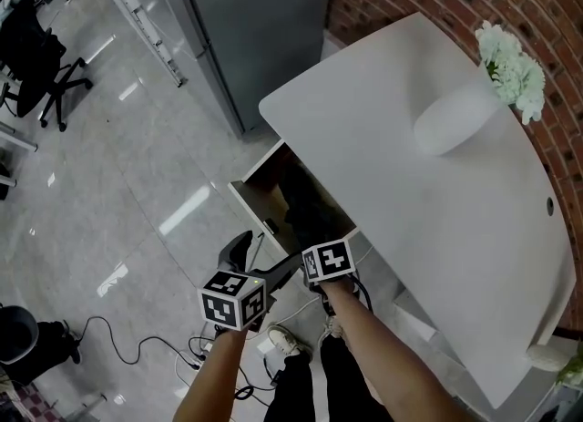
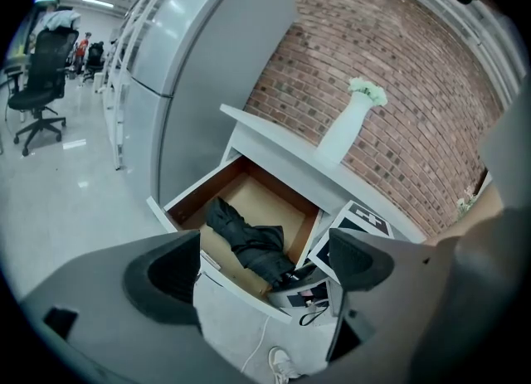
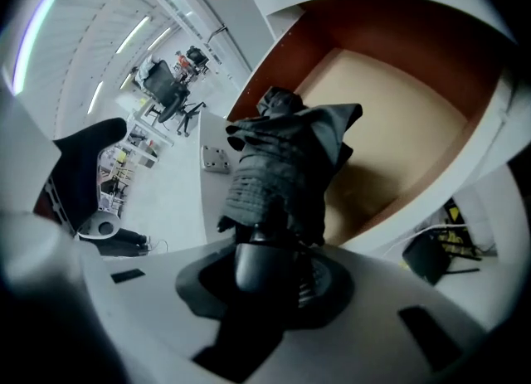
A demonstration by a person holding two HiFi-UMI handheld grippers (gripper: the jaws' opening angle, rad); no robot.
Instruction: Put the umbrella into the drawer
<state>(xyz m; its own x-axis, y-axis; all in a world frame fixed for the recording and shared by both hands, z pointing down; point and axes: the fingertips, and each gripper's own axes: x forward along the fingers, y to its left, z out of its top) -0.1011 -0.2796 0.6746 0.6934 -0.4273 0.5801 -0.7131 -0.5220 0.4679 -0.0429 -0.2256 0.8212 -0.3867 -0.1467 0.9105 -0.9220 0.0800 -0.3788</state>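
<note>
The drawer (image 1: 250,203) under the white table (image 1: 437,220) stands pulled out. A folded black umbrella (image 3: 286,162) lies slanted inside it, its fabric end resting on the brown drawer floor (image 3: 398,117). My right gripper (image 3: 265,273) points steeply down into the drawer and is shut on the umbrella's black handle; its marker cube (image 1: 328,261) shows just above the drawer. My left gripper (image 2: 261,262) hovers in front of the drawer, open, with nothing between its fingers. From there I see the umbrella (image 2: 249,245) in the drawer (image 2: 195,196).
A white vase (image 1: 454,121) with white flowers (image 1: 510,69) stands on the table by the brick wall. A tall grey cabinet (image 1: 246,19) rises left of the table. Cables (image 1: 137,347) trail on the floor, and an office chair (image 1: 41,65) stands far left.
</note>
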